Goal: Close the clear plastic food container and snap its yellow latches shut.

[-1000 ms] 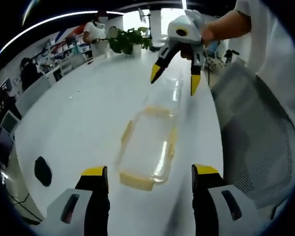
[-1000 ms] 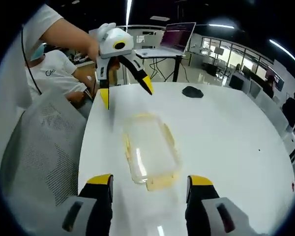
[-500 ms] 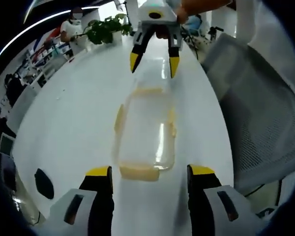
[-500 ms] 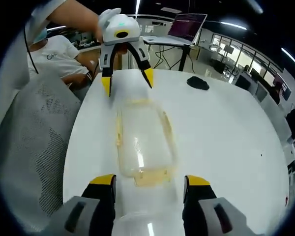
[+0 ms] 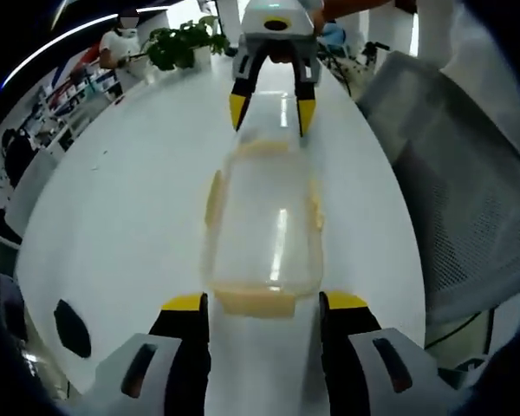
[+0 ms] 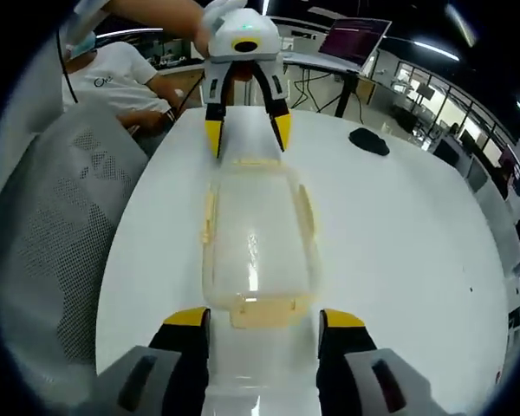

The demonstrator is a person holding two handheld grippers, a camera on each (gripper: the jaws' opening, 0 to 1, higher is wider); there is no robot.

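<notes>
Now the clear plastic food container (image 5: 262, 227) lies flat on the white tabletop (image 5: 121, 208), with its long side running between my two grippers. In the left gripper view my left gripper (image 5: 263, 302) has its jaws wide apart, one on each side of the near end of the container, where a yellow latch (image 5: 258, 302) lies on the tabletop. The jaws hold nothing; whether the tips touch the latch I cannot tell. At the far end of the container my right gripper (image 5: 268, 110) points down at the other end, its yellow tips spread apart just above the rim.

In the right gripper view the picture is mirrored: my right gripper (image 6: 263, 319) stands open around its own end of the container (image 6: 256, 247), with the end latch (image 6: 262, 312) between the jaws, and the left gripper (image 6: 247, 133) hangs open over the opposite end. More yellow latches sit along both long sides (image 6: 209, 215). The lid seems to be on the box, but I cannot tell if any latch is snapped.

A grey mesh chair (image 6: 48, 251) stands at the table edge beside the container. A dark small object (image 6: 368, 140) lies on the tabletop further away, toward an open laptop (image 6: 354, 41) on a stand. A person in a white shirt (image 6: 113, 78) sits behind; the shirt has some print, too small for me to read. A green plant (image 5: 184, 45) stands at the far end of the table.
</notes>
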